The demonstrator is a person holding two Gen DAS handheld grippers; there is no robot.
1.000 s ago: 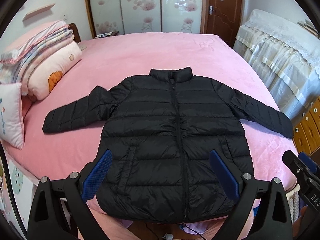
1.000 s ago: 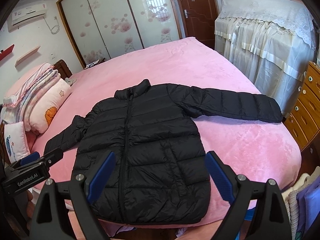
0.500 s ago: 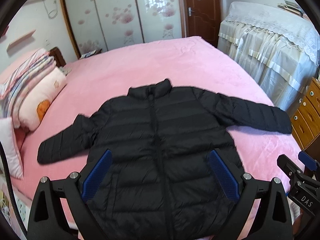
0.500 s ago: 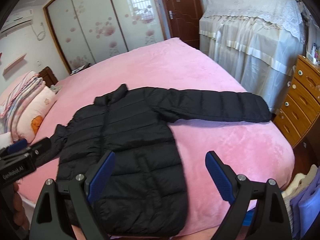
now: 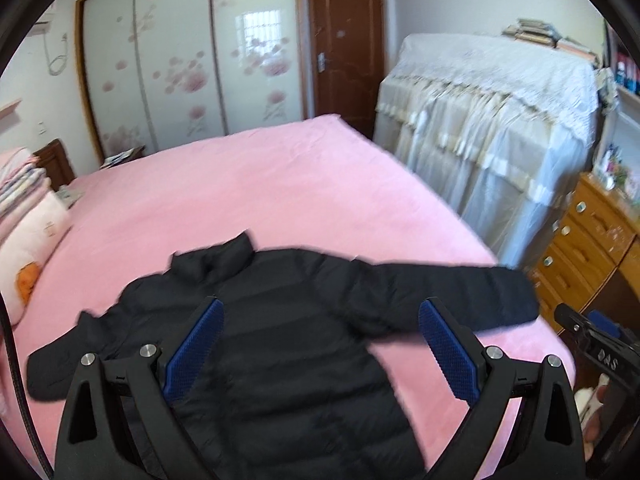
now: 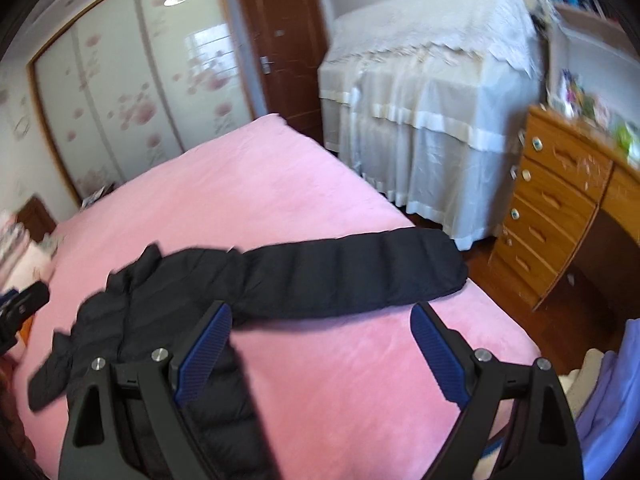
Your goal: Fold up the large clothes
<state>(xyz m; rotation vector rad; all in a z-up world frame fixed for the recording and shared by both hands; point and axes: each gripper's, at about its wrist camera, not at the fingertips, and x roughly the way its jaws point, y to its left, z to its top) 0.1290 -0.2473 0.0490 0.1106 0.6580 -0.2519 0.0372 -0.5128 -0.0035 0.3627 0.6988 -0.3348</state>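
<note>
Jacket: the black puffer jacket [image 5: 288,344] lies flat on the pink bed [image 5: 280,184], collar toward 12 o'clock, its body under the left gripper [image 5: 320,332].
Sleeve: one sleeve [image 6: 352,276] stretches toward 3 o'clock, just beyond the right gripper [image 6: 322,330].
Writing: white letters on the right gripper's side (blurred, perhaps "DAS").
Grippers: both spread wide, holding nothing, above the cloth.
</note>
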